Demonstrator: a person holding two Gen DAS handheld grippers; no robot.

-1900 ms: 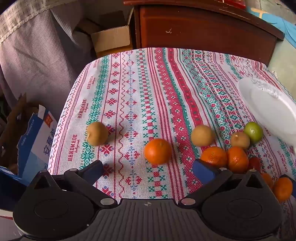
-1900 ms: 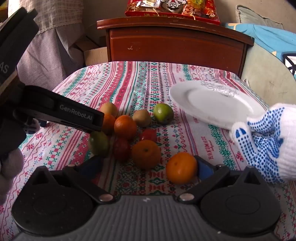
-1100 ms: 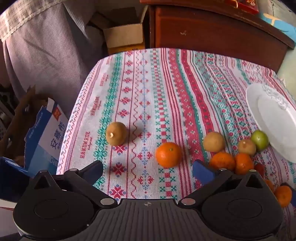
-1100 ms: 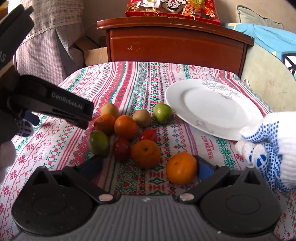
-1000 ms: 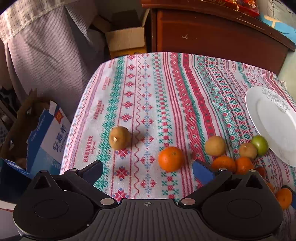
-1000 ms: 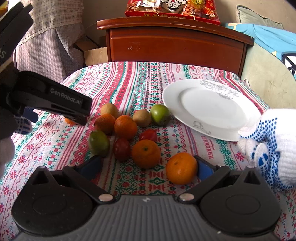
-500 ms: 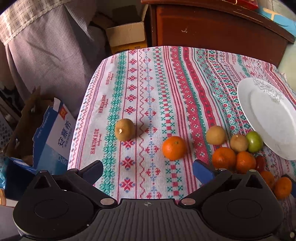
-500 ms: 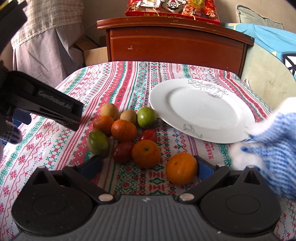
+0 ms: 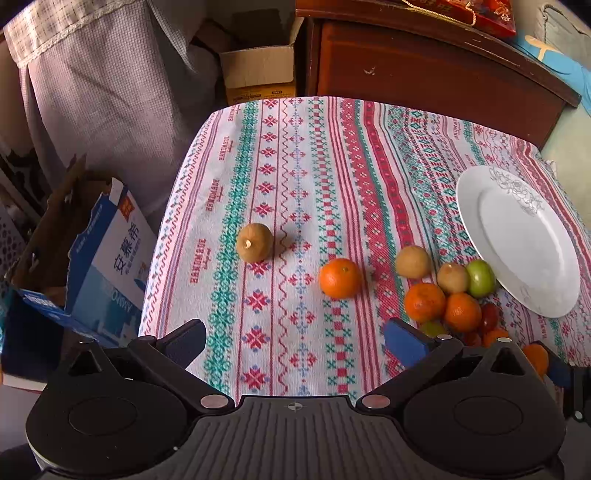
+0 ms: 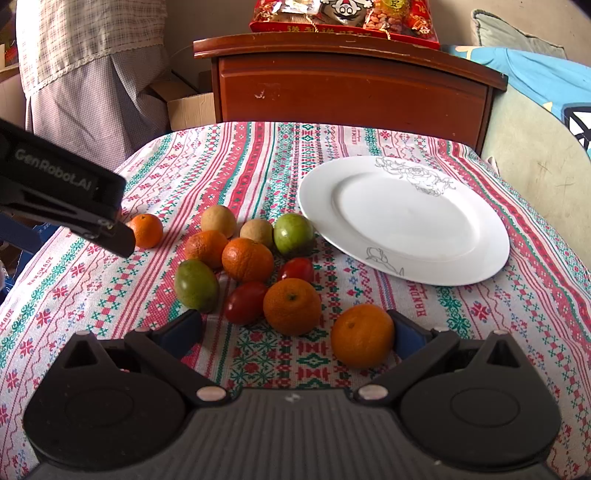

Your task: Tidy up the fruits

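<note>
- My left gripper (image 9: 293, 341) hangs above the near edge of the patterned tablecloth (image 9: 332, 166), jaws spread wide with nothing between them.
- My right gripper (image 10: 297, 330) sits low over the cloth, jaws likewise wide; one mandarin (image 10: 362, 335) lies just inside the right finger, and I cannot tell whether the pad touches it.
- A second mandarin (image 10: 291, 306) lies in the gap ahead of the right gripper, beside a red cherry tomato (image 10: 245, 307); another red tomato (image 10: 296, 269) lies just behind them.
- Main cluster, right wrist view: green oval fruit (image 10: 196, 283) at left, two mandarins (image 10: 247, 259) side by side in the middle, two tan round fruits (image 10: 218, 220) at the back, and a green round fruit (image 10: 293, 233) nearest the plate.
- The white plate (image 10: 404, 218) rests on the cloth to the right of the cluster, nothing on it; its left rim lies just beside the green round fruit.
- A lone mandarin (image 9: 340, 277) lies left of the cluster, apart from it.
- A lone tan fruit (image 9: 255, 242), stem end toward the camera, lies further left, well apart from the rest.
- Background: wooden cabinet (image 10: 351, 85) behind the table, with a red snack package (image 10: 343, 16) on top; blue carton (image 9: 107, 266) beside the table at left.
</note>
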